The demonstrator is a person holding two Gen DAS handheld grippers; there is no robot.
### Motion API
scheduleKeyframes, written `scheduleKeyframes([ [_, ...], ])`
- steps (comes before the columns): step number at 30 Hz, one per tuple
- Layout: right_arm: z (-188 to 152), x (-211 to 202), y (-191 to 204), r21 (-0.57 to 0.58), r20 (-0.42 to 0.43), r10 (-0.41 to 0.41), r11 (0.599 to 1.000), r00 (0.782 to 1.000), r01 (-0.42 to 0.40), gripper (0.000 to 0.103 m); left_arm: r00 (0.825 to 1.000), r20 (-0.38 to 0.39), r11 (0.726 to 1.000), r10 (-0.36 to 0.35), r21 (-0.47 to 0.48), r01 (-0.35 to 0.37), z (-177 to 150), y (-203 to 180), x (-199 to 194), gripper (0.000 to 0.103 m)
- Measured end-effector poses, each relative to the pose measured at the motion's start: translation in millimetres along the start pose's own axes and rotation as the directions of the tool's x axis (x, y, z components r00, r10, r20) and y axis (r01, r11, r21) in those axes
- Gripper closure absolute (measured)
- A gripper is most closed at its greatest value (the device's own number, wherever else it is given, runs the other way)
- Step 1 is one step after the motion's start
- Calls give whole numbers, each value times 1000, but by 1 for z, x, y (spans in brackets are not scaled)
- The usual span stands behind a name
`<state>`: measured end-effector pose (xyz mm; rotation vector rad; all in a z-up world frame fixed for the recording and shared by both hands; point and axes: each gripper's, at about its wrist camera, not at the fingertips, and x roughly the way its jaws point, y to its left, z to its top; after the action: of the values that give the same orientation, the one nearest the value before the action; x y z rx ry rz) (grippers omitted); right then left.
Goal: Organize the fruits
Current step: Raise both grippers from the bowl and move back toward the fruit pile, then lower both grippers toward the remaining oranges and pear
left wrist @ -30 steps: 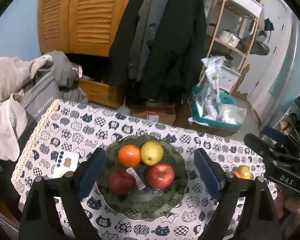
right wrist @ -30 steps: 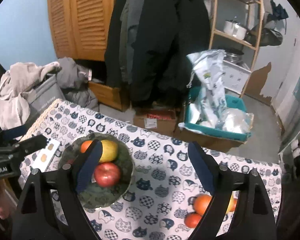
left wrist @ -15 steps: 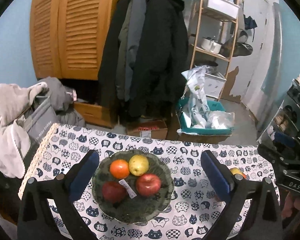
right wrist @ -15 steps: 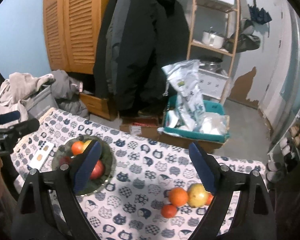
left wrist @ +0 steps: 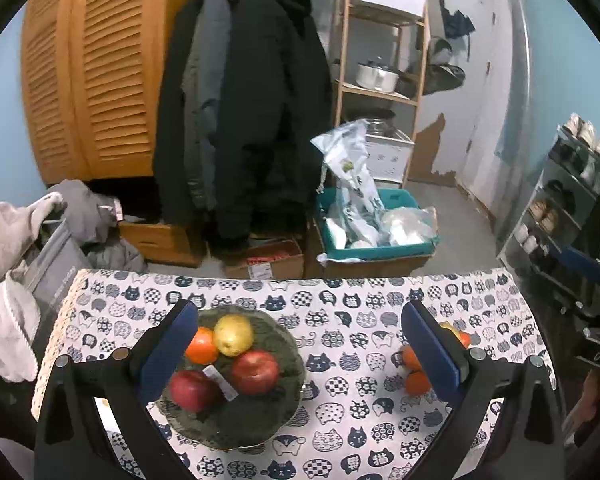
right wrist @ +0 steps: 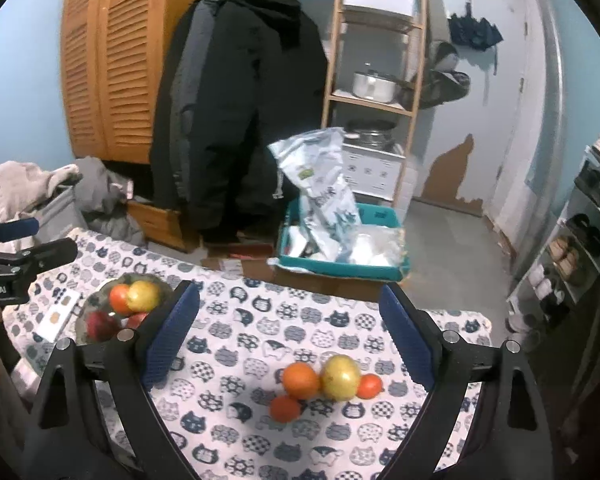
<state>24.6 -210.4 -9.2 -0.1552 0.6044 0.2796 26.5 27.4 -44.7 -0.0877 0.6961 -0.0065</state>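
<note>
Hovering over the cat-print tablecloth (left wrist: 340,320), the left gripper (left wrist: 300,344) has its blue pads spread wide and empty above a dark green plate (left wrist: 260,424) holding two red apples (left wrist: 255,372), an orange (left wrist: 201,346) and a yellow pear (left wrist: 233,335). The right gripper (right wrist: 290,340), jaws likewise apart with nothing between them, faces loose fruit on the cloth: three oranges (right wrist: 300,380) touching another yellow pear (right wrist: 342,377).

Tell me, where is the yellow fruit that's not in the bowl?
In the right wrist view the loose yellow fruit sits on the cat-print tablecloth, low and right of centre, with oranges on both sides, far from the bowl.
</note>
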Motion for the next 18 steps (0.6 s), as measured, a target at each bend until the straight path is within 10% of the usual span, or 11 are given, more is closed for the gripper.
scheduleKeyframes([
  [18,-36,10,-71,110,-75,-95,989,993,103,13,986,-150,991,-70,107,87,-22,-77,56,1],
])
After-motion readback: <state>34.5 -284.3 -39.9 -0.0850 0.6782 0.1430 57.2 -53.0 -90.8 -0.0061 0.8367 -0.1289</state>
